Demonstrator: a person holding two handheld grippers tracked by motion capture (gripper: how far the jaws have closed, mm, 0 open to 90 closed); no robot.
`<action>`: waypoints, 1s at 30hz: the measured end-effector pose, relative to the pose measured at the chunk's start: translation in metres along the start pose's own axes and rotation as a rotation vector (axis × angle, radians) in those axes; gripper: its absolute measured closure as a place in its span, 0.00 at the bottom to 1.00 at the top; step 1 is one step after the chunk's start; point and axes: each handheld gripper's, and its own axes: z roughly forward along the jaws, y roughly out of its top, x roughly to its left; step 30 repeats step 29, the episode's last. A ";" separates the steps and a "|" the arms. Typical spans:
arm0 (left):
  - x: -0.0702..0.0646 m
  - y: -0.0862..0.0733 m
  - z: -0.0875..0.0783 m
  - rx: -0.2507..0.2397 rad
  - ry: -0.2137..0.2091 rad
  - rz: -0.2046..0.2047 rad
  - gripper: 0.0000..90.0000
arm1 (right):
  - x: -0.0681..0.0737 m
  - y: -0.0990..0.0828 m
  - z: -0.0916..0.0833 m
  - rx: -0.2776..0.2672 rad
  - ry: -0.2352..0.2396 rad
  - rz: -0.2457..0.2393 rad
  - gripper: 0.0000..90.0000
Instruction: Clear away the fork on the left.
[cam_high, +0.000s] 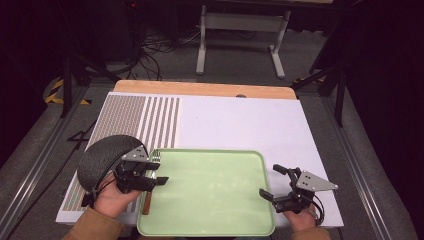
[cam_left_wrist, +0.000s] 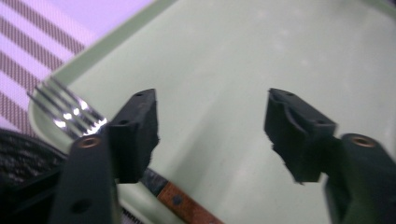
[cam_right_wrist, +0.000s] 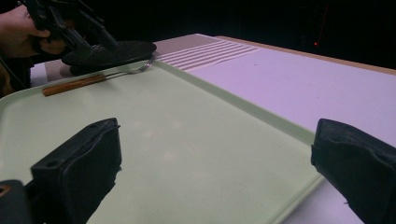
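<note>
Left gripper (cam_high: 156, 173): jaws spread, nothing between them.
Fork: one wooden-handled steel fork (cam_high: 150, 184), on tray's left edge, beneath jaws.
Right gripper (cam_high: 272, 181): jaws spread, empty.
Tray: one pale green plastic tray (cam_high: 215, 185).
Writing: none legible.

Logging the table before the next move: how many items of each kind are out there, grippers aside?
Light green tray: 1
Wooden-handled fork: 1
Dark textured bowl, upside down: 1
Striped placemat: 1
Total: 4
</note>
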 end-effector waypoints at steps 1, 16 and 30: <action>-0.001 -0.001 -0.002 -0.021 0.000 0.007 0.32 | 0.000 0.000 0.000 -0.002 0.001 0.001 0.03; -0.007 -0.040 -0.018 -0.339 -0.019 0.032 0.04 | 0.000 0.000 -0.001 -0.004 0.001 0.001 0.03; -0.003 -0.062 -0.010 -0.425 -0.008 0.024 0.03 | 0.000 -0.001 0.001 -0.002 -0.004 0.008 0.03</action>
